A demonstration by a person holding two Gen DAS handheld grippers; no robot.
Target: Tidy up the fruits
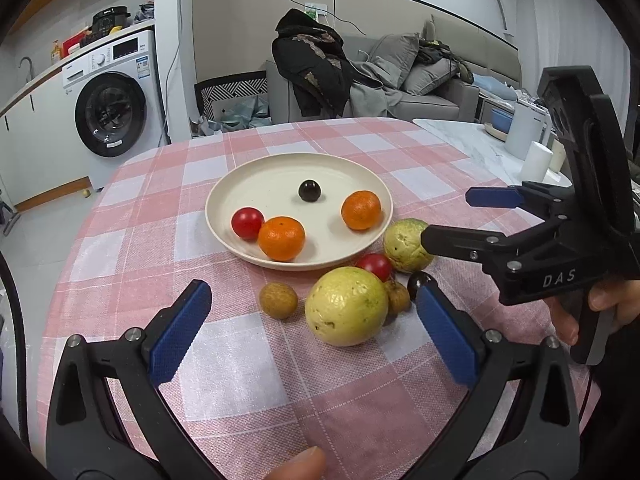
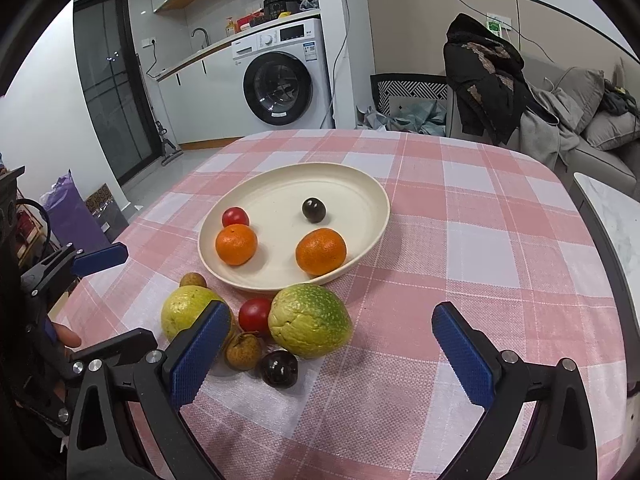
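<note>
A cream plate [image 1: 256,176] [image 2: 352,184] holds two oranges [image 1: 281,238] [image 1: 361,210], a red tomato [image 1: 247,222] and a dark grape [image 1: 309,190]. Loose on the cloth in front of it lie a yellow guava [image 1: 346,306] [image 2: 188,308], a green guava [image 1: 406,245] [image 2: 310,320], a tomato [image 1: 375,266] [image 2: 256,314], two longans [image 1: 278,301] [image 2: 244,351] and a dark grape [image 2: 279,369]. My left gripper [image 1: 316,332] is open, empty, around the yellow guava. My right gripper [image 2: 328,356] [image 1: 460,216] is open, empty, near the green guava.
The round table carries a pink checked cloth [image 1: 160,280] [image 2: 480,240]. A white marble table [image 1: 472,144] with cups stands to the right. A washing machine [image 2: 280,76] and a sofa with clothes [image 1: 360,72] are beyond the table.
</note>
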